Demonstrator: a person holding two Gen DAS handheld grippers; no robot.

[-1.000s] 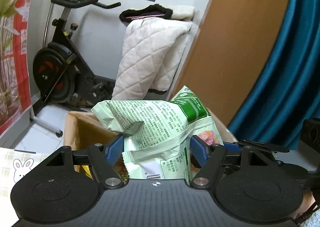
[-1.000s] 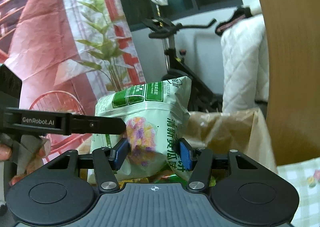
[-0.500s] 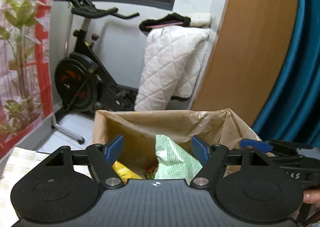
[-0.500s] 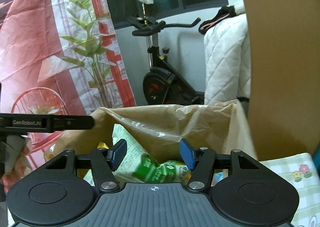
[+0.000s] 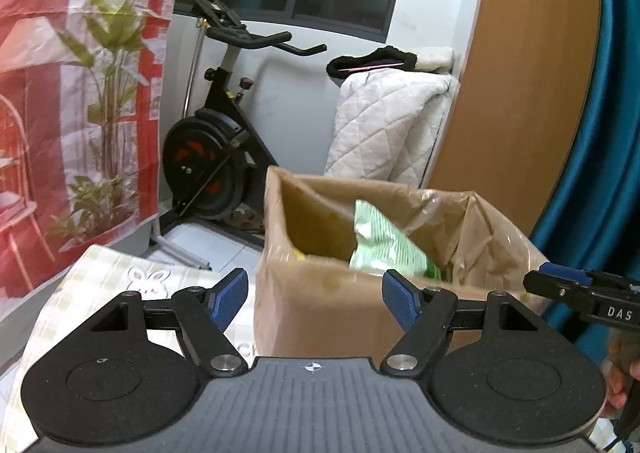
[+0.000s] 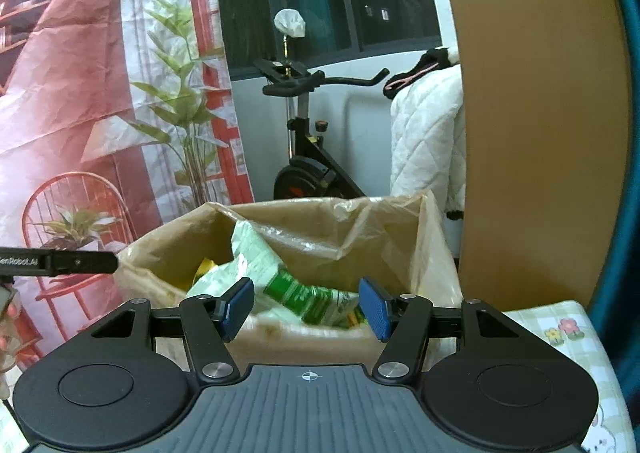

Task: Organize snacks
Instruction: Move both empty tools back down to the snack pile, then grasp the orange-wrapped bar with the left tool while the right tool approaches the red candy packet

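A brown cardboard box [image 5: 320, 313] lined with a clear plastic bag stands on the table edge. Inside it leans a pale green snack bag [image 5: 384, 245], seen in the right wrist view as the green snack bag [image 6: 276, 281] beside a yellow packet [image 6: 204, 267]. My left gripper [image 5: 316, 299] is open and empty, a little back from the box's near wall. My right gripper [image 6: 306, 305] is open too, nothing between its blue pads [image 6: 374, 307], just in front of the box [image 6: 304, 341]. The right gripper's finger [image 5: 576, 285] shows at the left view's right edge.
A checked tablecloth with rabbit prints [image 5: 132, 281] covers the table [image 6: 560, 329]. Behind stand an exercise bike [image 5: 216, 173], a white quilted blanket [image 5: 384, 125], a wooden panel [image 5: 520, 93], a teal curtain [image 5: 608, 173] and a red printed backdrop [image 6: 80, 113].
A second ago both grippers held the green snack bag above the box. The bag now lies inside the box and both grippers have drawn back, empty.
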